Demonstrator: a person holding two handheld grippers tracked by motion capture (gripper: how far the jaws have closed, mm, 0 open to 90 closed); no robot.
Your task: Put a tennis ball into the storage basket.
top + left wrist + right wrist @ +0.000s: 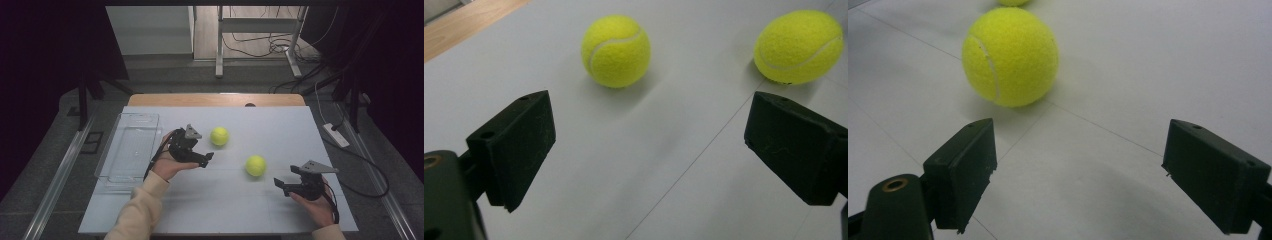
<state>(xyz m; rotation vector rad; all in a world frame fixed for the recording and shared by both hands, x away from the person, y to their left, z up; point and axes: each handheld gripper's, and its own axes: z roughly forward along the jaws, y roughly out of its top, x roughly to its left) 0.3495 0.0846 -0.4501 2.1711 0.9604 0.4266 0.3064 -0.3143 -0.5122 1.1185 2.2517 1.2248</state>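
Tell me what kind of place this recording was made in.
Probably a lab or workshop data-collection station: a white table inside a dark-curtained enclosure, with loose cables on the floor beyond, and a person holding the left gripper and right gripper near two tennis balls.

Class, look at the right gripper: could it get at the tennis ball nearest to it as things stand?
Probably yes: the right gripper is open, and bare table lies between it and the nearer tennis ball.
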